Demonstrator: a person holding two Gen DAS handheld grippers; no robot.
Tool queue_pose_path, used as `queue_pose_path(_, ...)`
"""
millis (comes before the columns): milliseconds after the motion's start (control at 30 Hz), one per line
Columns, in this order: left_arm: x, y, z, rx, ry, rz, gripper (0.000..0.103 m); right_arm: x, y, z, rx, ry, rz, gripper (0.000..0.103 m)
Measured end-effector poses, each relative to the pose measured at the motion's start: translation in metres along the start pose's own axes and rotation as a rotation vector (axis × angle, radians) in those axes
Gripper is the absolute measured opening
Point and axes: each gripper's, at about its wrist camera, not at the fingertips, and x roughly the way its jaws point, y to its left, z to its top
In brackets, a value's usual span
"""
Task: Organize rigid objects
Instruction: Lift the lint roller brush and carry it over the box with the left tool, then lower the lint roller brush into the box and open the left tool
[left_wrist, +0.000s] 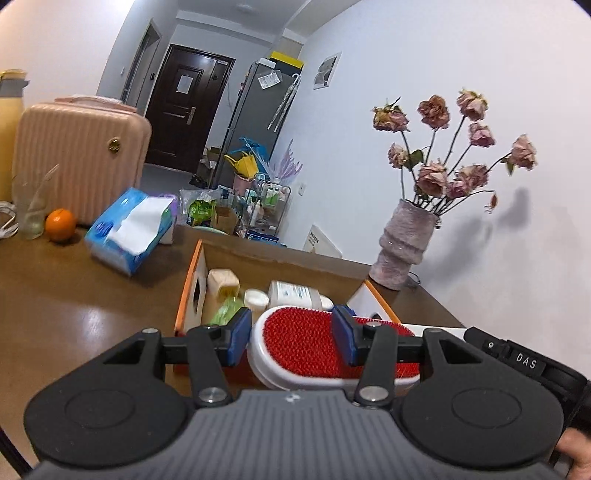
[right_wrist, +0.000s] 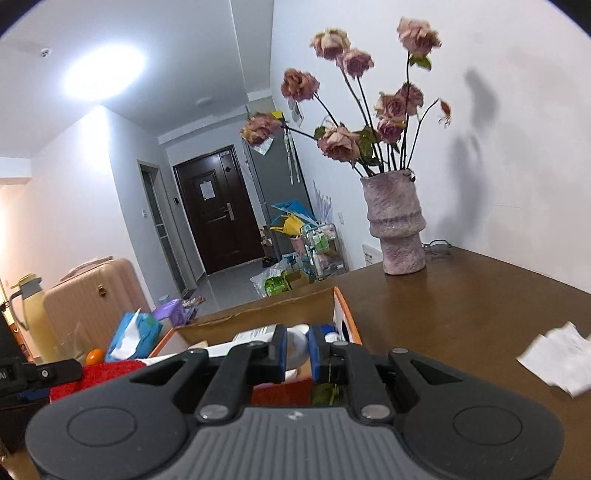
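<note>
An open cardboard box (left_wrist: 280, 258) with orange-edged flaps stands on the brown table and holds several bottles (left_wrist: 295, 293) and jars. My left gripper (left_wrist: 291, 339) is shut on a white brush with a red bristle face (left_wrist: 303, 343), held at the box's near end. My right gripper (right_wrist: 297, 350) hovers over the same box (right_wrist: 258, 308), its blue pads (right_wrist: 316, 354) close on either side of a white rounded piece (right_wrist: 297, 347); I cannot tell whether they grip it. The red brush shows at lower left in the right wrist view (right_wrist: 107, 373).
A blue tissue pack (left_wrist: 129, 230), an orange (left_wrist: 60, 224) and a pink suitcase (left_wrist: 81, 158) stand at the table's left. A vase of dried roses (left_wrist: 404, 243) stands at the back right by the wall. A crumpled white paper (right_wrist: 557, 356) lies on the table right of the box.
</note>
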Motion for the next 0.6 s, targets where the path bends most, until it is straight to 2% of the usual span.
queue_pose_path(167, 0.053, 0.007, 0.017, 0.025, 0.031, 0.024, 0.049, 0.060, -0.002, 0.008, -0.021, 0.048, -0.009, 0.013)
queue_pose_path(300, 0.095, 0.019, 0.021, 0.055, 0.055, 0.057, 0.050, 0.112, -0.010, 0.003, -0.001, 0.114, 0.019, 0.014)
queue_pose_path(400, 0.122, 0.028, 0.004, 0.126, 0.099, 0.075, 0.052, 0.138, -0.016, -0.015, 0.012, 0.158, 0.018, 0.016)
queue_pose_path(467, 0.142, 0.029, -0.015, 0.203, 0.177, 0.103, 0.052, 0.144, -0.005, -0.025, -0.102, 0.205, -0.013, 0.017)
queue_pose_path(500, 0.149, 0.029, -0.022, 0.224, 0.195, 0.117, 0.052, 0.141, -0.001, -0.029, -0.140, 0.168, -0.013, 0.019)
queue_pose_path(533, 0.153, 0.029, -0.028, 0.236, 0.192, 0.137, 0.054, 0.139, 0.002, -0.033, -0.172, 0.148, -0.020, 0.034)
queue_pose_path(600, 0.153, 0.027, -0.032, 0.270, 0.179, 0.145, 0.054, 0.139, 0.007, -0.037, -0.208, 0.153, -0.036, 0.050)
